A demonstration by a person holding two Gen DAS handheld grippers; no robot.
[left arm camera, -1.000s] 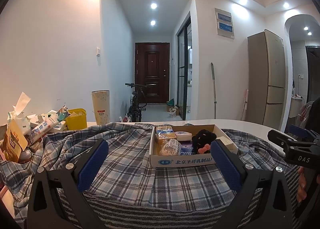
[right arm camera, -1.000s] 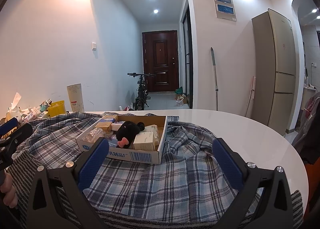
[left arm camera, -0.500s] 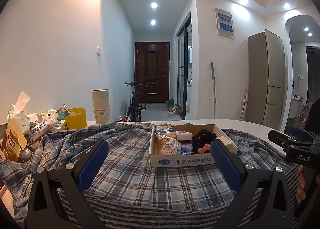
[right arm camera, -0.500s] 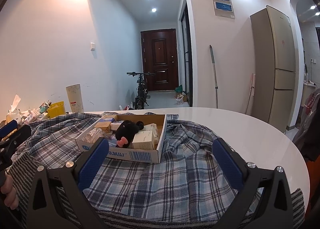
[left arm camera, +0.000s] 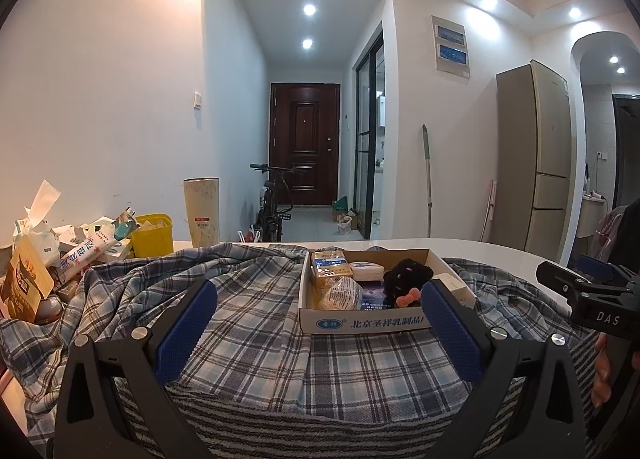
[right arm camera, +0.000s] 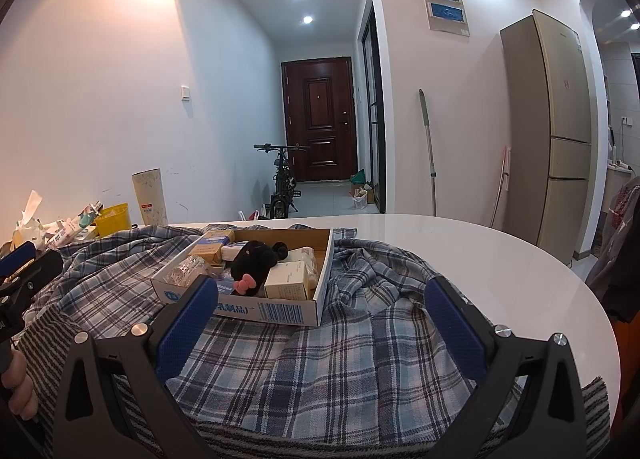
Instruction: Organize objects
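Blue-padded jaws on both grippers stand spread wide, nothing between them. Left gripper (left arm camera: 318, 333) and right gripper (right arm camera: 320, 331) hover side by side over the near edge of a plaid cloth (left arm camera: 256, 323), which lies on a striped cloth (left arm camera: 320, 427); both cover part of a white table (right arm camera: 500, 259).

Ahead of the jaws, a shallow box (left arm camera: 360, 323) sits on the plaid cloth. From the left wrist view it lies just past the right finger tip; from the right wrist view it lies just beyond the left finger tip. Inside: a black plush (right arm camera: 256, 261) with a pink bow at centre, a cream carton (right arm camera: 289, 279) touching it on the right, a wrapped bun (left arm camera: 339, 297) at the near left corner, a yellow pack (left arm camera: 329, 267) behind that, a white pack (left arm camera: 366, 271) toward the back.

Far left of the left jaws, off the cloth: a heap of wrappers (left arm camera: 80, 247), a brown pouch (left arm camera: 25, 287), a yellow tub (left arm camera: 153, 235), a tall cream cup (left arm camera: 201, 211).

Beyond the table: a hallway with a bicycle (left arm camera: 275, 201), a dark door (left arm camera: 305, 143), a mop (right arm camera: 428, 147) leaning on the wall, a fridge (right arm camera: 554, 131) at right.

A hand (right arm camera: 18, 391) shows on the left gripper's handle at the edge of the right wrist view.
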